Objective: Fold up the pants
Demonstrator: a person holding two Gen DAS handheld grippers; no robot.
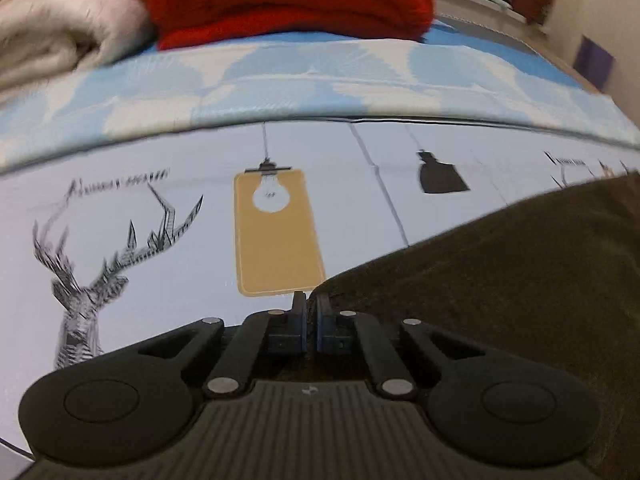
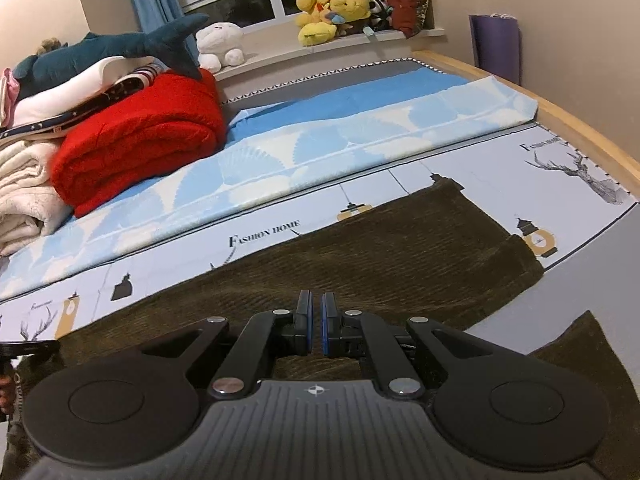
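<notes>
Through the left wrist camera I see my left claw (image 1: pixel 311 309) with its fingers drawn close, a thin gap between them, sitting at a rounded edge of the dark brown pants (image 1: pixel 500 280); I cannot tell whether cloth is pinched. The pants lie on the printed sheet (image 1: pixel 160 216) of the bed, with one red blanket (image 1: pixel 288 0) folded at the far side.

Through the right wrist camera my right claw (image 2: pixel 316 316) is narrow too, low over the middle of the pants (image 2: pixel 400 240), nothing visibly between its pads. I count one pair of pants, spread lengthwise toward the bed's right edge, with a second dark flap nearer me. I judge a fold is being set up; next I need a firm pinch on an edge, then a lift across.
</notes>
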